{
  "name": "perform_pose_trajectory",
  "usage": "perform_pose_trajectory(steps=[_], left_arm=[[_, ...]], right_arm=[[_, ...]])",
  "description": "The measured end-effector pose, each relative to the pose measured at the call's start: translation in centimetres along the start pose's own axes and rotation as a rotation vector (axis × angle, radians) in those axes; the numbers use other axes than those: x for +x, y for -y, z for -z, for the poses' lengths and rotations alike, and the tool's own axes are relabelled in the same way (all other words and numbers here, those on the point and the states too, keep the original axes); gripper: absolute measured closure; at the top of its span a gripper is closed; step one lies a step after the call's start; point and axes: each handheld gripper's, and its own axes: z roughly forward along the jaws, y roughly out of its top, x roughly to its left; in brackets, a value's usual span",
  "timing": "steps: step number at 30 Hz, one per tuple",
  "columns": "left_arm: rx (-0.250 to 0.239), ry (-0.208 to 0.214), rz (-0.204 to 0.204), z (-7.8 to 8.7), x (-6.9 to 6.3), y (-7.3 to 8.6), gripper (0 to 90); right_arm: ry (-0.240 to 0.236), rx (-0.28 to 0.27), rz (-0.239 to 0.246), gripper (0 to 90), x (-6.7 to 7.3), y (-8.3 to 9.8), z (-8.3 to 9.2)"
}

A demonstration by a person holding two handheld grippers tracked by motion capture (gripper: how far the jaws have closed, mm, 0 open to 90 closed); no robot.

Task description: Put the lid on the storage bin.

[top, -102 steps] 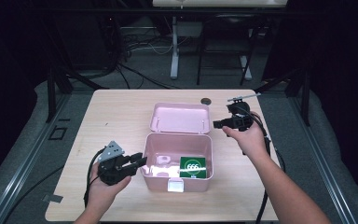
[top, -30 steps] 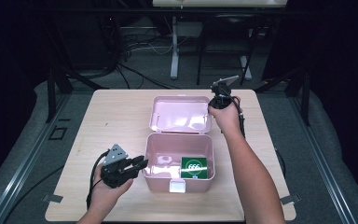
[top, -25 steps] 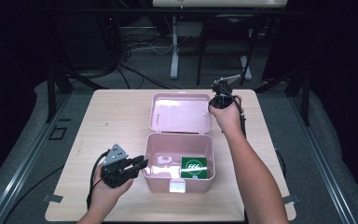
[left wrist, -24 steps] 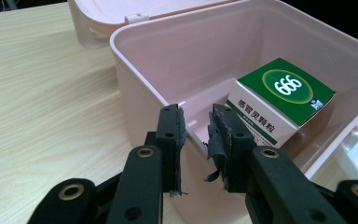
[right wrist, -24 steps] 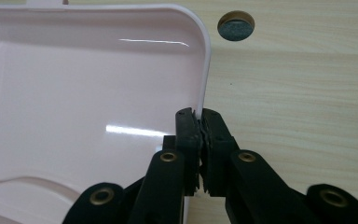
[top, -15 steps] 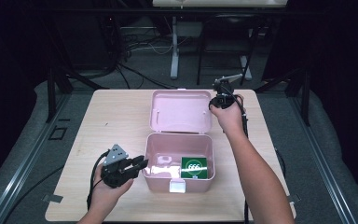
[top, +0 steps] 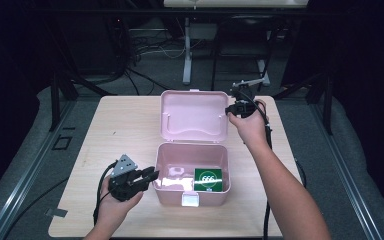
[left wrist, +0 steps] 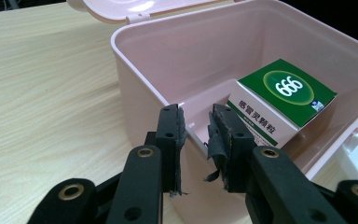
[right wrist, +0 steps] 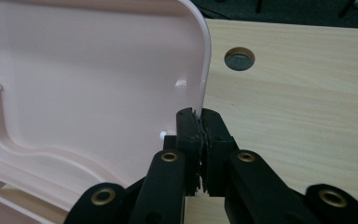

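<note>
The left gripper was clamped on the left wall of the open pink box, which sat at the worktop's near edge with a green carton inside. The right gripper pinched the right edge of the raised lid.

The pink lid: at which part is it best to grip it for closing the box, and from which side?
Probably the lid at its thin side rim, from its right. It stands raised and the rim fits between jaws; the right gripper is shut on it there.
</note>
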Motion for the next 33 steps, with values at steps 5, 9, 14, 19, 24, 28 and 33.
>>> perform_pose_trajectory(steps=[5, 9, 14, 19, 24, 28, 33], left_arm=[[0.000, 0.000, 0.002, 0.0, 0.0, 0.0, 73.4], [0.000, 0.000, 0.002, 0.0, 0.0, 0.0, 73.4], [0.000, 0.000, 0.003, 0.0, 0.0, 0.0, 73.3], [0.000, -0.002, 0.002, 0.0, 0.0, 0.0, 73.3], [-0.002, -0.003, 0.001, 0.0, 0.0, 0.0, 73.3], [-0.001, -0.004, 0.002, 0.0, 0.0, 0.0, 73.3], [-0.002, -0.005, 0.001, -0.1, -0.1, 0.0, 73.3]], right_arm=[[-0.005, -0.022, 0.025, 87.4, 0.2, 0.3, 0.9], [-0.016, -0.042, 0.043, 87.4, 0.4, 0.6, 1.8], [-0.028, -0.060, 0.058, 87.4, 0.5, 0.9, 2.6], [-0.044, -0.088, 0.074, 87.6, 0.5, 1.6, 3.5], [-0.052, -0.108, 0.095, 87.7, 0.6, 2.1, 4.2], [-0.063, -0.133, 0.108, 87.8, 0.7, 2.6, 4.7], [-0.074, -0.153, 0.122, 87.7, 0.8, 3.3, 5.4]])
